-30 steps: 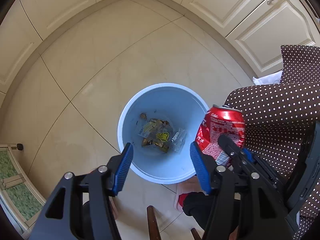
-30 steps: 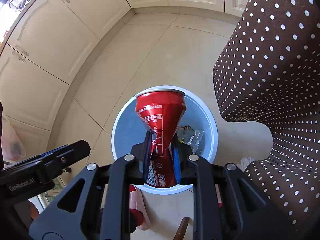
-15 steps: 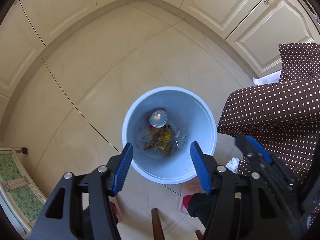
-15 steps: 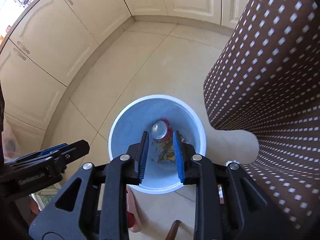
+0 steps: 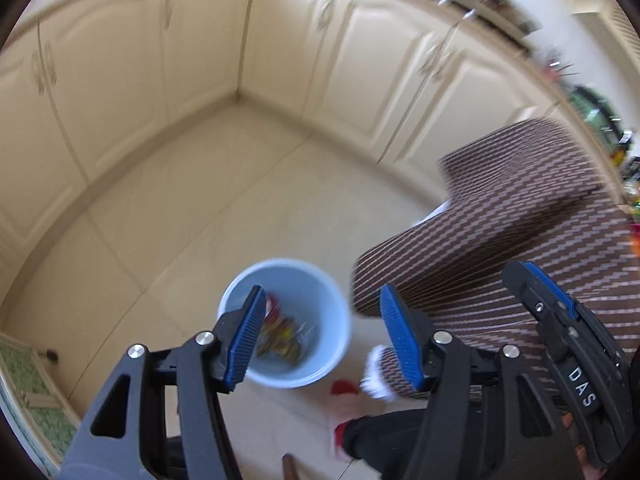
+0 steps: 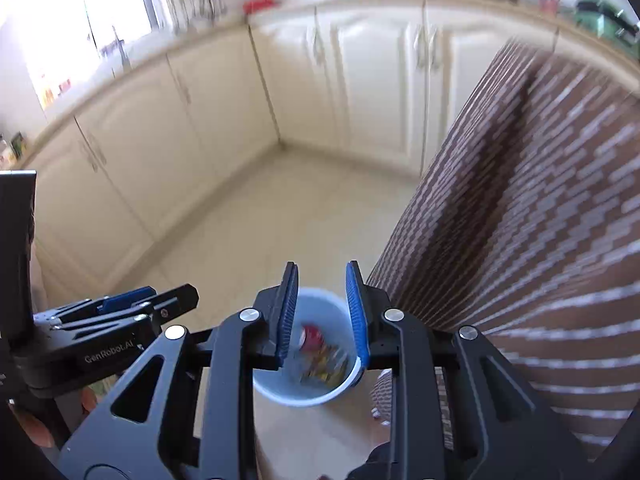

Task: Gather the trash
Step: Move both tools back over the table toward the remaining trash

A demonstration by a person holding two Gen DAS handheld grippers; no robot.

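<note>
**Both grippers empty above the bin, the can already inside**

The light-blue bin (image 5: pixel 286 322) stands on the tiled floor below and ahead of both tools, and the red can (image 6: pixel 313 336) lies inside it among crumpled wrappers (image 5: pixel 282 338), near the bin's far-left inner wall as the right wrist view shows it. Blur hides how the can lies, so its long axis cannot be told

The right gripper (image 6: pixel 322 314) is narrow: its blue pads stand a small way apart, they have just been opening a little, and nothing is between them; only the bin shows through the gap. The left gripper (image 5: pixel 322 336) is wide and holds nothing, its pads framing the bin from above

The relation that matters next, as I judge it: the bin is straight under the right gripper's line and slightly left of centre for the left one, while the brown dotted cloth (image 5: pixel 512 224) hangs close on the right side, just beside the bin's rim. No further trash shows on the floor (image 5: pixel 248 184) in either view, so the next piece must lie outside these frames, and neither hand can be called nearer to it
</note>
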